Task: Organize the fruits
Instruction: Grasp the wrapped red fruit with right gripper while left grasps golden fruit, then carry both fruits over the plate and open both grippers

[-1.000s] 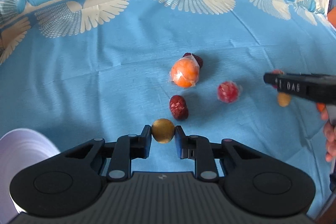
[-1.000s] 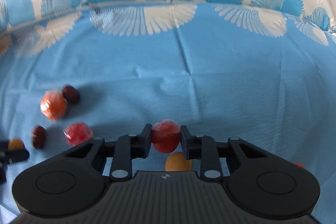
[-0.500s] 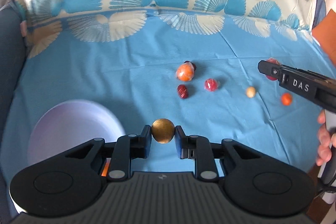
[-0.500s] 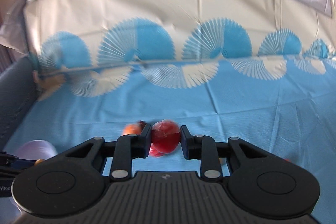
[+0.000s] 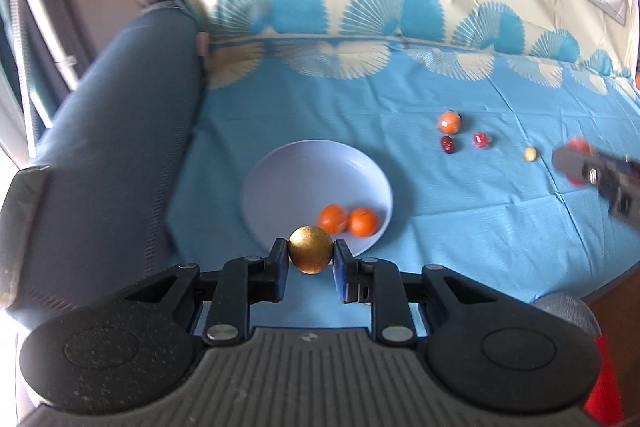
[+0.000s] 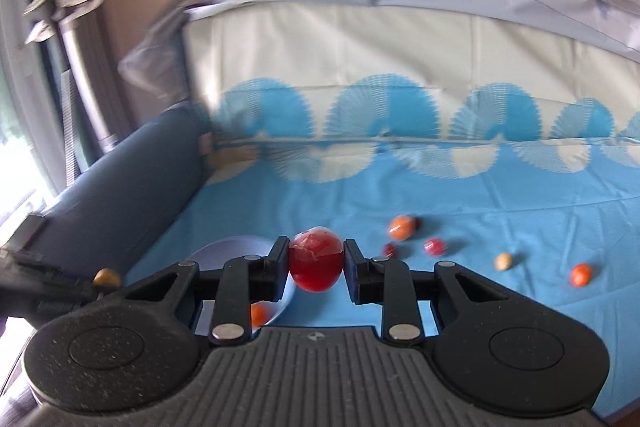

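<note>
Blue cloth point(image 5: 460, 211) below — left claw point(image 5: 310, 255) pinches a golden fruit point(image 5: 310, 254), right claw point(image 6: 316, 264) clamps a red fruit point(image 6: 316, 263).

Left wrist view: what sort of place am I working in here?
Probably a living room: a sofa draped as a work surface. A blue fan-patterned cloth covers seat and backrest, a grey padded armrest flanks it, and a plate holds fruit.

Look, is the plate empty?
No, the plate already has two orange fruits lying near its front edge.
</note>
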`<state>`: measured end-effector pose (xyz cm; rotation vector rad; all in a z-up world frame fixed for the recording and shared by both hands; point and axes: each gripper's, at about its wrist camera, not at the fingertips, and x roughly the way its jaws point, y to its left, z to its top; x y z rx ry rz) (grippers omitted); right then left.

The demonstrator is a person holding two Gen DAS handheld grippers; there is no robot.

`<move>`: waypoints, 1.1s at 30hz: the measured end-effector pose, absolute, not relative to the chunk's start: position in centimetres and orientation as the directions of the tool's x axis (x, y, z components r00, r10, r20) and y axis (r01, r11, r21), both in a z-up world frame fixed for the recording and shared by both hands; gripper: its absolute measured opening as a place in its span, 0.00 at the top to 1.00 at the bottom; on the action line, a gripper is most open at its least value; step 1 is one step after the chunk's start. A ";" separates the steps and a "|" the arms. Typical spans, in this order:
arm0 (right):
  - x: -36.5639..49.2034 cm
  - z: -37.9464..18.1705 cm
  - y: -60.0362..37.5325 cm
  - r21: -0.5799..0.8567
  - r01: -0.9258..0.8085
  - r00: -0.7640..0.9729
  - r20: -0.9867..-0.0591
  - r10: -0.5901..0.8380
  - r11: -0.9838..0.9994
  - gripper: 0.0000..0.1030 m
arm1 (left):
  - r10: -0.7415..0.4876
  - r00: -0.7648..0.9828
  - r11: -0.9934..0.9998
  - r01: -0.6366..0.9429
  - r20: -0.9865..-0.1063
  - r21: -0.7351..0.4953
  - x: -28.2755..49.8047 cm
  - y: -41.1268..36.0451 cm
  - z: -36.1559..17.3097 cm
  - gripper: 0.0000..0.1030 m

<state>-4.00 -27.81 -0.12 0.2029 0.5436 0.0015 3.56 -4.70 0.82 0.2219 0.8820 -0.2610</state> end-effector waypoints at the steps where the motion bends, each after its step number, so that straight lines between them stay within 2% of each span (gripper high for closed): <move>1: -4.8 0.2 -26.8 0.188 0.042 0.855 -0.515 0.062 0.981 0.71 | -0.131 0.615 0.948 0.306 -0.777 0.082 2.9 -3.9 1.2 0.75; 17: -11.9 1.3 -16.4 0.140 -0.093 0.811 -0.564 0.156 0.986 0.71 | -0.157 0.662 0.966 0.258 -0.732 0.026 -4.6 2.9 2.8 0.75; 33: -12.8 2.0 -15.3 0.111 -0.124 0.813 -0.558 0.165 0.986 0.71 | -0.172 0.674 0.967 0.253 -0.718 0.005 -5.3 3.7 3.1 0.75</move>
